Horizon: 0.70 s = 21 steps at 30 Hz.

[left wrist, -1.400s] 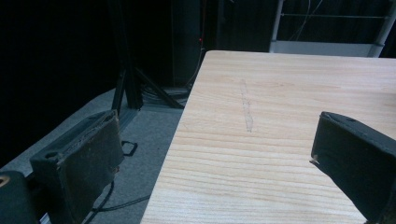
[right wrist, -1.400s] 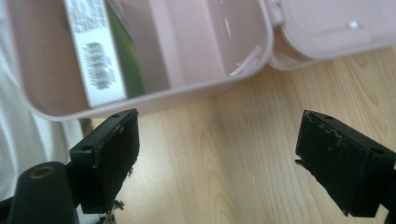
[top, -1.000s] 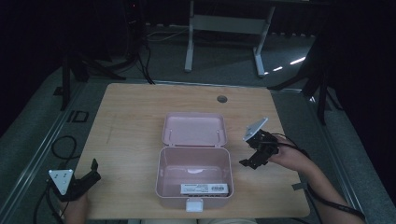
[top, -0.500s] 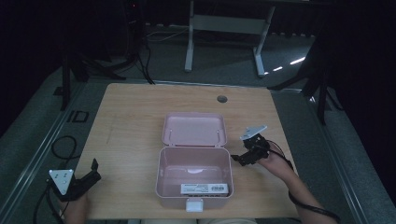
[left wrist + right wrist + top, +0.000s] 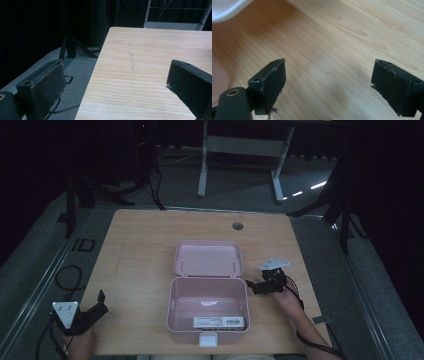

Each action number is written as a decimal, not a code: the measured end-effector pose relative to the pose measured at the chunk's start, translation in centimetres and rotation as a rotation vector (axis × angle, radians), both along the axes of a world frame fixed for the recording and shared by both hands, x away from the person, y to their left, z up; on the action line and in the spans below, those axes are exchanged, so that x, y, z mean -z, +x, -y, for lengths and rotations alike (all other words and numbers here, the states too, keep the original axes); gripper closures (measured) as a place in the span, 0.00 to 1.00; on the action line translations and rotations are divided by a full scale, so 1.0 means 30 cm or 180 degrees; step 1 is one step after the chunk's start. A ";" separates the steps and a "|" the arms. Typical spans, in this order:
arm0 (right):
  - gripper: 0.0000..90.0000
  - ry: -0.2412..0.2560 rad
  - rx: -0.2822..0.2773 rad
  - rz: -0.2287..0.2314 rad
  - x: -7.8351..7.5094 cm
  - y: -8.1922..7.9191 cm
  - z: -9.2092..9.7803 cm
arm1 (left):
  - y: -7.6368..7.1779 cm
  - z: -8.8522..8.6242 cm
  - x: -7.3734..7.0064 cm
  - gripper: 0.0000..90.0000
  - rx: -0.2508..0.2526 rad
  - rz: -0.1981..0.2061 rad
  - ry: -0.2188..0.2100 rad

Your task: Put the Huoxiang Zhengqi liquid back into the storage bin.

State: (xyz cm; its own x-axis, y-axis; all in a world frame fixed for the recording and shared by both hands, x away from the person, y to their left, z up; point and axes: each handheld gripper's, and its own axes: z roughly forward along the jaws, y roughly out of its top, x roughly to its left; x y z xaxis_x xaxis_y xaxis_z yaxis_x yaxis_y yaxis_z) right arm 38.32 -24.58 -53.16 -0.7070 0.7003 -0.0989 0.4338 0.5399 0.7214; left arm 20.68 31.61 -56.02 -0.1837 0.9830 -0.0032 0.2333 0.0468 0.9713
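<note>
At the near left corner of the counter (image 5: 150,245), the left tool (image 5: 101,301) is resting in the person's left hand (image 5: 80,340), its grey three-cornered plate (image 5: 65,310) facing up and its cable trailing off toward the floor. Its jaws are standing spread apart with nothing between them; in the left gripper view the left tool (image 5: 112,82) is pointing along the counter's left edge, one jaw hanging over the floor and the other over bare wood, where a faint pale streak (image 5: 131,56) is running along the grain. Moving right, a pink box (image 5: 208,312) is sitting at the middle of the counter near its front edge, its lid (image 5: 208,258) lying folded back flat behind it. A white label (image 5: 220,322) is lying inside against the front wall, and a pale latch is projecting from the front face. Just beside the box's right wall, the right tool (image 5: 251,287) is pointing toward the box at rim level, close to it; whether it is touching cannot be told. In the right gripper view the right tool (image 5: 328,80) is hovering over bare wood with jaws spread wide and gripping nothing, a pale edge of the box showing at the upper left corner.
</note>
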 end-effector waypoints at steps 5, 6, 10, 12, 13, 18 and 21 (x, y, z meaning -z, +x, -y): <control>0.14 0.0204 0.0183 0.0050 0.007 0.002 0.041 | 0.001 0.001 0.000 0.03 0.0003 -0.0007 0.0002; 0.14 0.0215 0.0211 0.0084 0.008 0.001 0.050 | 0.001 0.002 0.000 0.03 0.0001 -0.0006 0.0003; 0.14 0.0270 0.0299 0.0112 0.003 0.002 0.086 | 0.001 0.002 0.000 0.03 -0.0001 -0.0006 0.0006; 0.14 0.0283 0.0346 0.0135 -0.001 0.002 0.103 | 0.001 0.002 0.000 0.03 -0.0002 -0.0006 0.0006; 0.14 0.0297 0.0354 0.0128 -0.003 0.002 0.112 | 0.001 0.002 0.000 0.03 -0.0004 -0.0005 0.0007; 0.14 0.0342 0.0448 0.0132 -0.009 -0.001 0.156 | 0.000 0.003 0.001 0.03 -0.0013 0.0000 0.0012; 0.14 0.0370 0.0505 0.0147 -0.013 -0.005 0.185 | 0.000 0.003 0.001 0.03 -0.0010 0.0004 0.0010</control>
